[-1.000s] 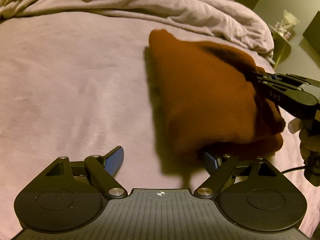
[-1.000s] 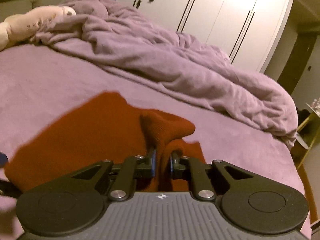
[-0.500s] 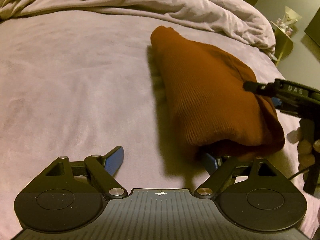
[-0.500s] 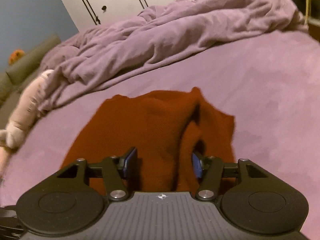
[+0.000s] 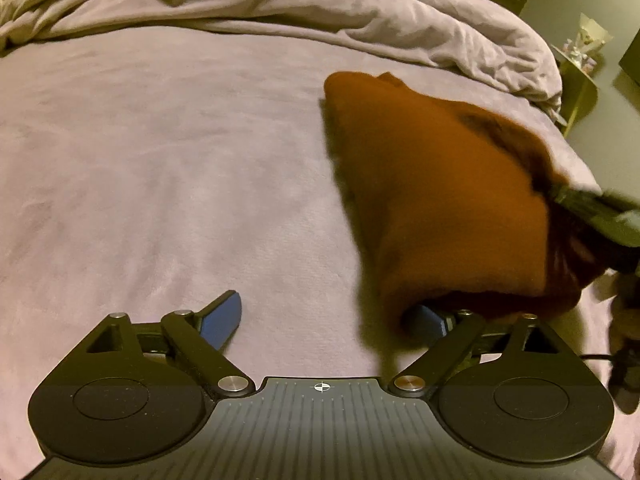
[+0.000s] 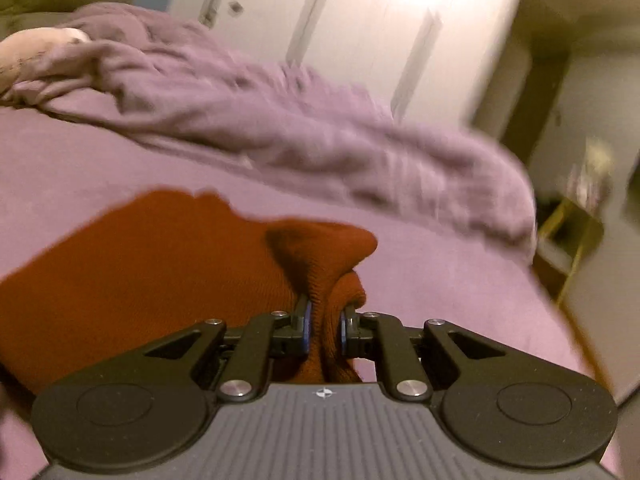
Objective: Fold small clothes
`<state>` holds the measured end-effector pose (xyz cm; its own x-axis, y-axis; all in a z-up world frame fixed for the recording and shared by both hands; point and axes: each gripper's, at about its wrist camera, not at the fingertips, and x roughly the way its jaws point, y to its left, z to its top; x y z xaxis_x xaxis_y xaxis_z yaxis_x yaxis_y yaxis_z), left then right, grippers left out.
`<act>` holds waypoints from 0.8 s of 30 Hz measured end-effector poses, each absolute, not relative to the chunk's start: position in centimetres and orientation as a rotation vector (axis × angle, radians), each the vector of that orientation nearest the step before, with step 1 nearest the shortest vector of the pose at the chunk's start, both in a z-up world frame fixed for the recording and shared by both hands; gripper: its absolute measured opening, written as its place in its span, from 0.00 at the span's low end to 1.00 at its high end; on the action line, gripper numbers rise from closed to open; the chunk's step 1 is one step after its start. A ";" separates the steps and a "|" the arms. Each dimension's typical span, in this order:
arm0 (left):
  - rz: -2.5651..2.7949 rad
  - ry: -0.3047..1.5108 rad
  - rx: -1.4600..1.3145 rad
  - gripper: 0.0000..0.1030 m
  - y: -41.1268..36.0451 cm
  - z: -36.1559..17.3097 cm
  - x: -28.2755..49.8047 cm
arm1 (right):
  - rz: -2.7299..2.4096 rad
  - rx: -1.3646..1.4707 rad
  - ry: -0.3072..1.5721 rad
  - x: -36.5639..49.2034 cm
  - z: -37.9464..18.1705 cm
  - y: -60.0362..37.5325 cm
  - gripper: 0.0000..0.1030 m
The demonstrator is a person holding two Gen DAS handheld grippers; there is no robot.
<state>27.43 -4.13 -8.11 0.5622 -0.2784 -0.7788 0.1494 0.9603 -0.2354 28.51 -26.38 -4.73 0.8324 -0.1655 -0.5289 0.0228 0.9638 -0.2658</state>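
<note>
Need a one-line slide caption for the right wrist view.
Right gripper, its jaws just closed, pinches a bunched fold of the rust-brown knit garment on the purple bed sheet.

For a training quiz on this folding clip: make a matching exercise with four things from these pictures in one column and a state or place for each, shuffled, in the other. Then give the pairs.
Things
1. left gripper
2. right gripper
3. garment
4. duvet

States or places
A. bunched up along the far side of the bed
B. rust-brown, lying partly folded on the purple sheet
C. jaws wide apart, nothing pinched between them
D. jaws have just been closing, now clamped on a bunch of fabric

Pairs: 1-C, 2-D, 3-B, 4-A
</note>
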 end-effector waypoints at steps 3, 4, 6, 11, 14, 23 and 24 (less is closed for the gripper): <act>-0.264 0.944 -0.140 0.91 -3.7 -7.8 26.7 | -0.078 -0.201 0.633 29.1 -6.8 -28.3 0.20; -0.266 0.939 -0.129 0.90 -3.3 -7.6 26.4 | -0.071 -0.167 0.632 28.7 -6.2 -28.9 0.28; -0.240 0.916 -0.110 0.90 -2.2 -7.0 25.6 | -0.100 -0.092 0.635 27.9 -4.5 -29.8 0.37; -0.161 0.859 -0.207 0.90 1.0 -5.5 24.8 | -0.026 0.043 0.498 24.2 -1.3 -28.9 0.36; -0.128 0.843 -0.234 0.90 2.2 -4.6 24.5 | 0.207 0.140 0.521 24.1 -1.2 -26.0 0.19; -0.131 0.841 -0.221 0.90 2.7 -3.7 24.6 | 0.217 -0.054 0.640 23.6 -7.4 -21.9 0.04; -0.152 0.846 -0.239 0.90 2.3 -3.7 24.9 | 0.226 -0.090 0.630 23.3 -7.4 -21.8 0.04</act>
